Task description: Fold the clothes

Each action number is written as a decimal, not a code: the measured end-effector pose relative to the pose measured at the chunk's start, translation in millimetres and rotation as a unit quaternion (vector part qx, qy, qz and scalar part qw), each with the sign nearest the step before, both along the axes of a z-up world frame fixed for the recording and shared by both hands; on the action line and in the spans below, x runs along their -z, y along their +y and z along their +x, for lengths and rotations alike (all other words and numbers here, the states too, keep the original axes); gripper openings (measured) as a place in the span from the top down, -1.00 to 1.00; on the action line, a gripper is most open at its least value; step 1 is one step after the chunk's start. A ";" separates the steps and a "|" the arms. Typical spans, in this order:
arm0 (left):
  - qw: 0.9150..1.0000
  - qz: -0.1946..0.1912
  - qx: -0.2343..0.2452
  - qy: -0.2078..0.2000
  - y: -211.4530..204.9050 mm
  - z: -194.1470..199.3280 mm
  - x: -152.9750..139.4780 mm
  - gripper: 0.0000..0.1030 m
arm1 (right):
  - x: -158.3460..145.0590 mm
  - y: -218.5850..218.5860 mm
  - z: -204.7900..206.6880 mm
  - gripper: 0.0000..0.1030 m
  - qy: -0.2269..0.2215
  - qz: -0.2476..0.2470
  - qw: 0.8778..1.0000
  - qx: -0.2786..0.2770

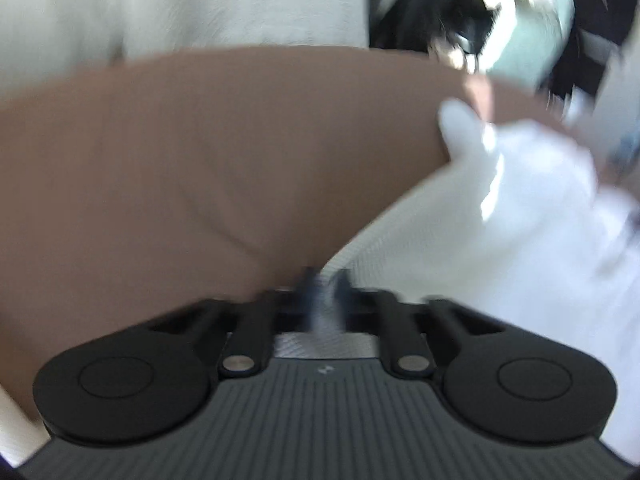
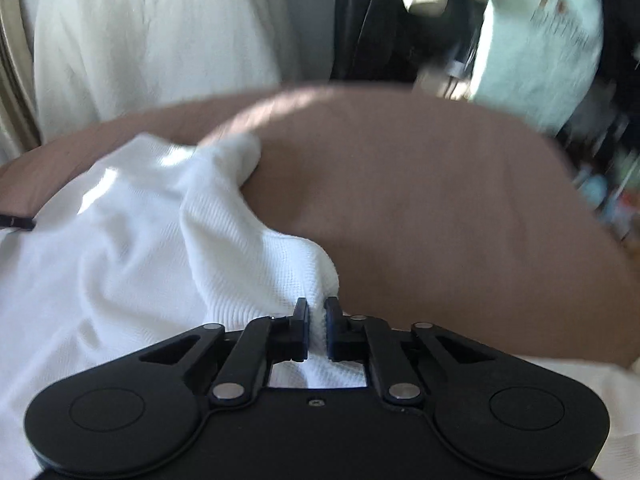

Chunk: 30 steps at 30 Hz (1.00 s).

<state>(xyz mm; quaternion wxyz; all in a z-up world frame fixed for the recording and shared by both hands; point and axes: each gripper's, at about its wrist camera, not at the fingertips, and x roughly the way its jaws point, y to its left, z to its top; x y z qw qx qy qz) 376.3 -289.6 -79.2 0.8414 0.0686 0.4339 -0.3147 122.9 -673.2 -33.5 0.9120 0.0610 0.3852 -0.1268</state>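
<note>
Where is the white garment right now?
The white garment lies on the brown surface, filling the left of the right wrist view with an edge pinched in the right claw; it fills the right of the left wrist view.

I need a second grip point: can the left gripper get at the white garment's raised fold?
Probably not yet: the left gripper looks already shut on an edge of the white garment. The fold itself lies unobstructed on the brown surface.
</note>
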 end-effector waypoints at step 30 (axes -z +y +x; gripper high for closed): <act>0.981 -0.037 -0.161 -0.104 99.8 -110.4 -56.9 -0.08 | -25.9 31.3 22.2 -0.25 -0.052 -0.099 0.986 0.125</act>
